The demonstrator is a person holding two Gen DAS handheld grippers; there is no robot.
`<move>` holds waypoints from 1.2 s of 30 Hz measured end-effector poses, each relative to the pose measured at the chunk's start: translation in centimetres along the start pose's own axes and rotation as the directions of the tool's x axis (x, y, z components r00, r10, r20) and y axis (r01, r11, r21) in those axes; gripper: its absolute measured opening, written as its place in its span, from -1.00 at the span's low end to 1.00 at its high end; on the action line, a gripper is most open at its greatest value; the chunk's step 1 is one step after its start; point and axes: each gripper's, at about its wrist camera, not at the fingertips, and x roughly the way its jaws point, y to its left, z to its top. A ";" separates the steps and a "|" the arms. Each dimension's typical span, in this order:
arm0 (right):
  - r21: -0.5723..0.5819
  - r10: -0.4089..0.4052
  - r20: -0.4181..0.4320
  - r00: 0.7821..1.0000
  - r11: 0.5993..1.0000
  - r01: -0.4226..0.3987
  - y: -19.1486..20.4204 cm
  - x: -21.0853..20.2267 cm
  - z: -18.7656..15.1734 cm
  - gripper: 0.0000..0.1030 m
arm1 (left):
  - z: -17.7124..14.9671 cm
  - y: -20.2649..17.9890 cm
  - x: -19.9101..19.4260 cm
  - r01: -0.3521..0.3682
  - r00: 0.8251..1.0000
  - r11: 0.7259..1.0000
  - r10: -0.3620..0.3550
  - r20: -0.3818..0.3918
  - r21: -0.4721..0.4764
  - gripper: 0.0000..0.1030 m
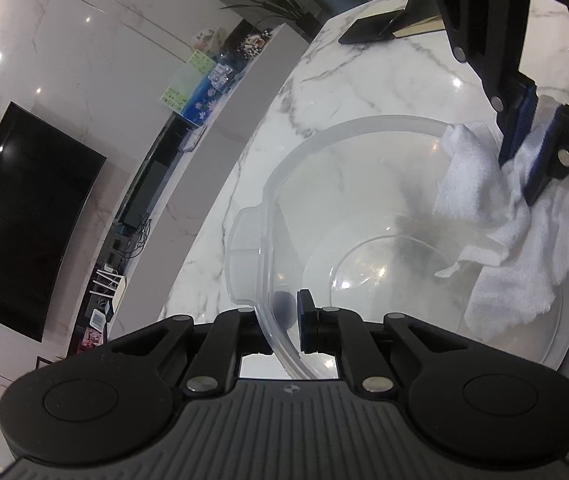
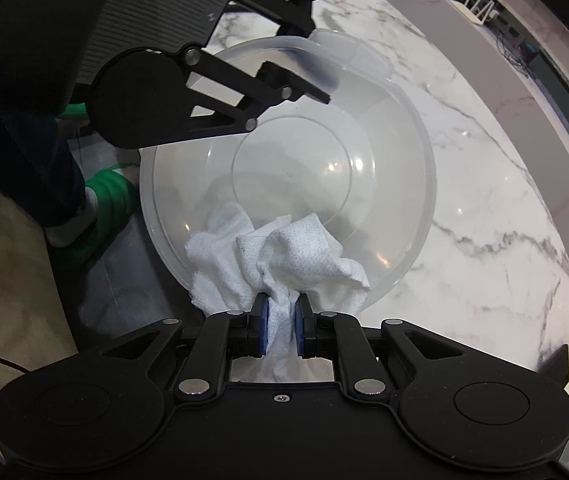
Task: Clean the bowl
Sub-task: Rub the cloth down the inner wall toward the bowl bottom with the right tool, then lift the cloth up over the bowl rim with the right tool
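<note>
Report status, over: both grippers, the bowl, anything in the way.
Left gripper shut on bowl rim. Right gripper shut on white cloth, inside bowl. Nothing blocking.

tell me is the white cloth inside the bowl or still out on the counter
Inside. The white cloth, pinched by the right gripper, lies bunched against the clear bowl's inner wall.

Clear glossy plastic bowl [image 2: 364, 128], white textured cloth [image 2: 296, 252], polished marble-look countertop [image 2: 484, 184]
</note>
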 end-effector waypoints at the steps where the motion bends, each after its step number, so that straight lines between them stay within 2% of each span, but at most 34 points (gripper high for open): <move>1: -0.002 0.000 -0.001 1.000 1.000 0.000 0.1 0.0 0.0 -0.78 | 0.0 0.0 0.0 -0.002 1.000 1.000 0.002 0.000 0.001 -0.84; 5: -0.005 0.020 0.005 1.000 1.000 -0.020 0.4 0.1 0.4 -0.78 | -0.1 0.1 0.2 -0.005 1.000 1.000 0.005 -0.005 -0.004 -0.84; 12: -0.014 0.126 0.079 0.989 0.992 -0.125 1.4 -0.3 1.3 -0.78 | -0.5 0.2 0.6 -0.006 1.000 1.000 0.006 -0.019 -0.007 -0.82; 22: -0.022 0.178 0.111 0.978 0.984 -0.177 1.7 -0.6 2.0 -0.78 | -1.2 0.2 0.2 0.000 1.000 1.000 0.000 -0.016 -0.010 -0.81; 27: -0.037 0.154 0.066 0.986 0.988 -0.152 1.6 -0.3 1.8 -0.78 | -1.3 0.2 0.0 0.005 1.000 1.000 -0.005 -0.017 -0.011 -0.81; 36: -0.031 0.006 0.012 1.000 0.999 -0.006 0.7 0.4 1.7 -0.78 | -1.5 -0.2 -0.5 -0.011 1.000 1.000 0.012 -0.002 0.024 -0.80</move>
